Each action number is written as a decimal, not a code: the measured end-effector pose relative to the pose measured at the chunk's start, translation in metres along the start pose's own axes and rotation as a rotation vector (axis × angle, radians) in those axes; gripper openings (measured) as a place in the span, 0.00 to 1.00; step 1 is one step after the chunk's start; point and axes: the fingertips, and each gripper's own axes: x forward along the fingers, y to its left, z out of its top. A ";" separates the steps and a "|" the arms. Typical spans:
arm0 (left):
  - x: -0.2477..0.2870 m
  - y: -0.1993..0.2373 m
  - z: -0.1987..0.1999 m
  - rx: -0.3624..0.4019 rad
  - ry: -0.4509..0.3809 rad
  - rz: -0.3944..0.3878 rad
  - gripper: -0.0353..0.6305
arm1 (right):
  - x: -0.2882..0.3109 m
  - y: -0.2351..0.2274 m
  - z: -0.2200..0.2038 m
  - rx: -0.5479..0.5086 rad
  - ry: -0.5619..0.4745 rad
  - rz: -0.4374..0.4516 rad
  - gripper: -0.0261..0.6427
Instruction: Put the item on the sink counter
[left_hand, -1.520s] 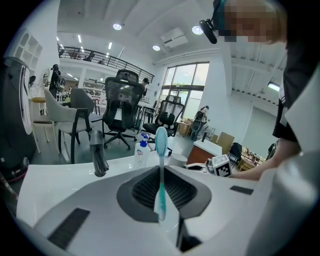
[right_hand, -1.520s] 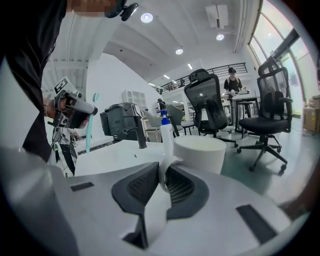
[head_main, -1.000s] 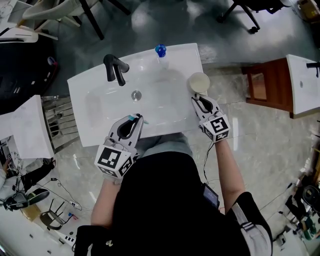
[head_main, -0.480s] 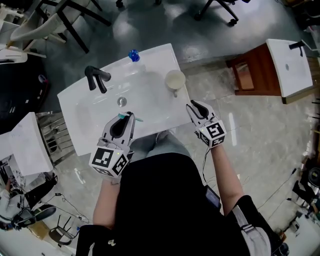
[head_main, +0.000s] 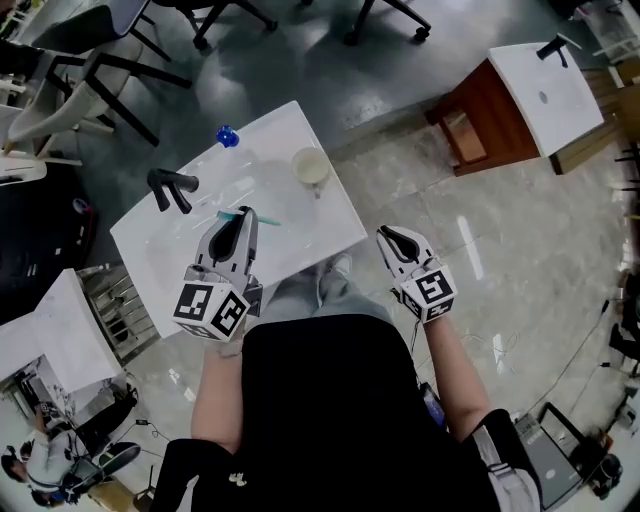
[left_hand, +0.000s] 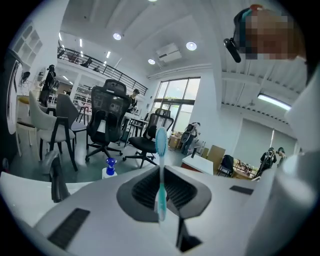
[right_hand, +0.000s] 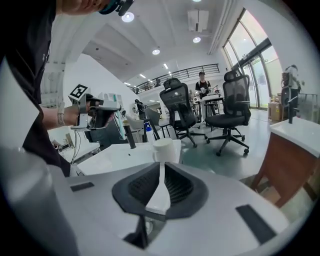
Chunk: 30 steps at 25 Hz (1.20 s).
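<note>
My left gripper (head_main: 243, 214) is shut on a teal toothbrush (head_main: 262, 219), held crosswise over the basin of the white sink counter (head_main: 330, 225). In the left gripper view the toothbrush (left_hand: 160, 145) stands upright, pinched between the jaws of the left gripper (left_hand: 161, 175). A cream cup (head_main: 311, 166) stands on the counter's right side. My right gripper (head_main: 389, 233) hangs off the counter's right edge over the floor, shut with nothing in it. In its own view, the right gripper (right_hand: 160, 175) has its jaws together and points toward the cup (right_hand: 163, 149).
A black faucet (head_main: 170, 188) and a blue-capped bottle (head_main: 227, 136) stand at the counter's back. Office chairs (head_main: 215, 15) stand beyond it. A wooden cabinet with a second white sink top (head_main: 545, 90) is at the right. Marble floor (head_main: 480, 230) lies under the right gripper.
The right gripper has drawn back from the cup to beyond the counter's edge. The left gripper still holds the toothbrush over the basin. The head view has swung right.
</note>
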 end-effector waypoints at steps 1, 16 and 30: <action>0.006 -0.002 0.005 0.004 -0.004 -0.016 0.11 | -0.005 0.002 0.002 0.005 -0.002 -0.009 0.11; 0.109 -0.002 0.013 -0.021 0.028 -0.235 0.11 | -0.045 0.026 0.039 0.054 -0.022 -0.235 0.11; 0.163 0.017 -0.041 -0.041 0.160 -0.318 0.11 | -0.042 0.027 0.038 0.097 0.025 -0.419 0.11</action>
